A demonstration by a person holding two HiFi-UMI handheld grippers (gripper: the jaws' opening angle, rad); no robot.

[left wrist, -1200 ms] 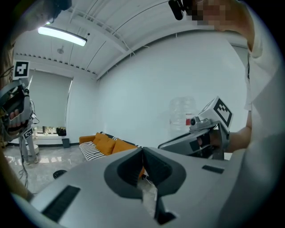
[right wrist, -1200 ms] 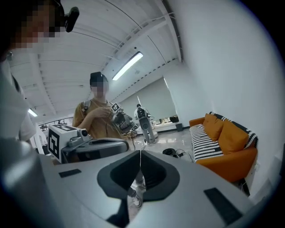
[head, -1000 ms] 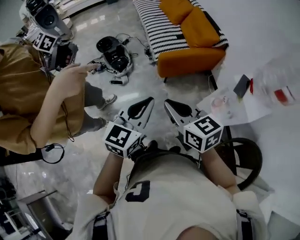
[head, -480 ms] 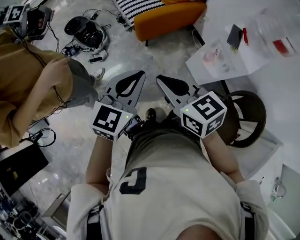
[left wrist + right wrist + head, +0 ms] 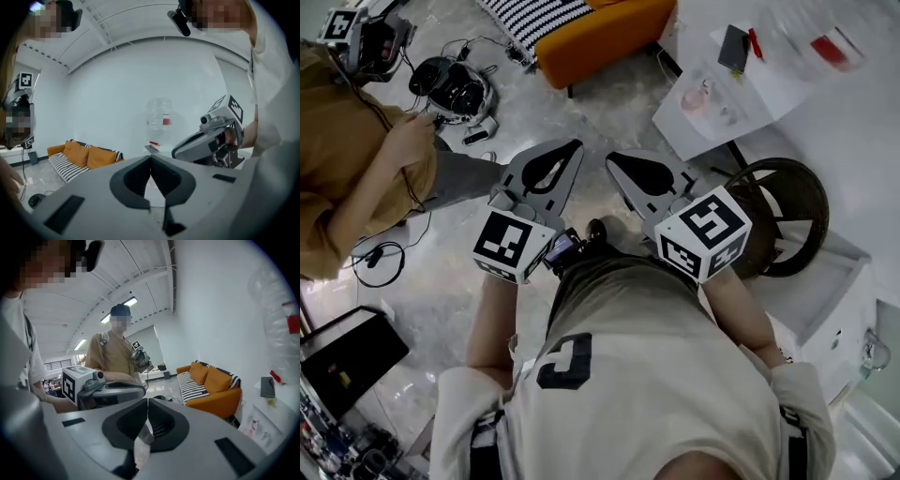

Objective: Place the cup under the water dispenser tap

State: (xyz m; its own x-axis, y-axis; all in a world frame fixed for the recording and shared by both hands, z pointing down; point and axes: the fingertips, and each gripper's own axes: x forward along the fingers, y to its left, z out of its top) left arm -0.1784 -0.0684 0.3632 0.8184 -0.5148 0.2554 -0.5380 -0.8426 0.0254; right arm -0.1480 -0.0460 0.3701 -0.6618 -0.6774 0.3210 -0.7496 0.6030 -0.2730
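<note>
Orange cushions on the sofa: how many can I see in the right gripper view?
2. One cushion sits at the far end of the sofa; the other cushion is beside it, nearer the camera. None seems hidden.

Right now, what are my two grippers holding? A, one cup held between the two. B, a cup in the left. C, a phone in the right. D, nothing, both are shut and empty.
D: on the left gripper and the right gripper the jaws meet at the tips in each gripper's own view, with nothing between them.
</note>
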